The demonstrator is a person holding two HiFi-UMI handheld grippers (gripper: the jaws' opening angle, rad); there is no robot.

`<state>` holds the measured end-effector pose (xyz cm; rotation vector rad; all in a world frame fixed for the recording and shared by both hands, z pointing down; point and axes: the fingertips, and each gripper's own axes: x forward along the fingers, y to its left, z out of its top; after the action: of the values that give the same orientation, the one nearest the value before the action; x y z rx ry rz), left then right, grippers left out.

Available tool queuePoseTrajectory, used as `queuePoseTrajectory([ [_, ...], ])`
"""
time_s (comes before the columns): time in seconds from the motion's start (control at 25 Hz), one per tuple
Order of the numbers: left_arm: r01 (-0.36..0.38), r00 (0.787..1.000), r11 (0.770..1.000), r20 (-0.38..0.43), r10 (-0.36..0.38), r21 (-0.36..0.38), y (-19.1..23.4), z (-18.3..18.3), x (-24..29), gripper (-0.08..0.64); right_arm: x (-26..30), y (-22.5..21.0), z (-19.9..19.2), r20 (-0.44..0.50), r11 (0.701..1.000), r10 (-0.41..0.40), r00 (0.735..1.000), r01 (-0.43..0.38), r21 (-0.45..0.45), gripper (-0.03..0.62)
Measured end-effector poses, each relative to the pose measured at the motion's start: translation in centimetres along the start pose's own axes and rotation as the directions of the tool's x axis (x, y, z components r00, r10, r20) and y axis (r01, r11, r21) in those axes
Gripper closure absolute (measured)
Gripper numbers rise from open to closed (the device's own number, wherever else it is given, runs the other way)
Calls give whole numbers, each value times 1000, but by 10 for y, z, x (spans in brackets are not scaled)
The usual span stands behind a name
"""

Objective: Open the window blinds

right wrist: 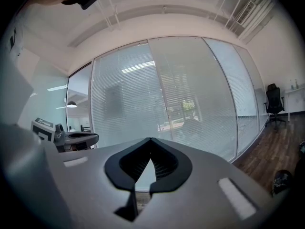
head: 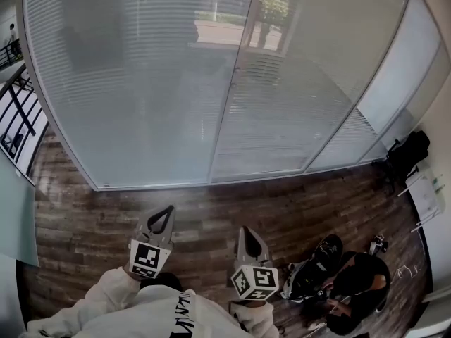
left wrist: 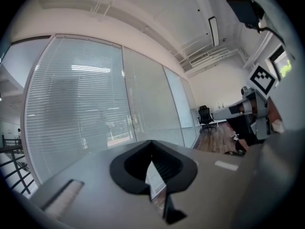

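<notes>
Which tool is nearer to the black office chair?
Right. The chair stands far right by the window; the right tool is on that side, and the left tool is farther left of it.

Window blinds (head: 141,83) pale grey-white with fine horizontal slats; floor (head: 91,217) dark brown wood planks; left gripper (head: 168,213) and right gripper (head: 246,232) grey, with black-and-white square markers.

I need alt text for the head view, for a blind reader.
The grey left gripper and right gripper, both shut and empty, point at lowered white horizontal blinds on a glass wall. Dark wooden floor lies below, with a person in black at lower right.
</notes>
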<state>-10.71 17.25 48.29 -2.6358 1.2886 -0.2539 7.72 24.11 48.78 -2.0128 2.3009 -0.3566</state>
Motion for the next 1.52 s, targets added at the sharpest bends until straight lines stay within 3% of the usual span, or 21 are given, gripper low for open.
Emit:
queuePoseTrajectory([
  [0.64, -2, 1000, 1000, -19, 1, -11, 16, -14, 38, 560, 44, -18, -3, -19, 1000, -6, 1000, 6, 6, 591],
  [1.52, 43, 999, 998, 2, -43, -51, 111, -23, 154, 560, 185, -20, 19, -56, 999, -53, 997, 52, -13, 591],
])
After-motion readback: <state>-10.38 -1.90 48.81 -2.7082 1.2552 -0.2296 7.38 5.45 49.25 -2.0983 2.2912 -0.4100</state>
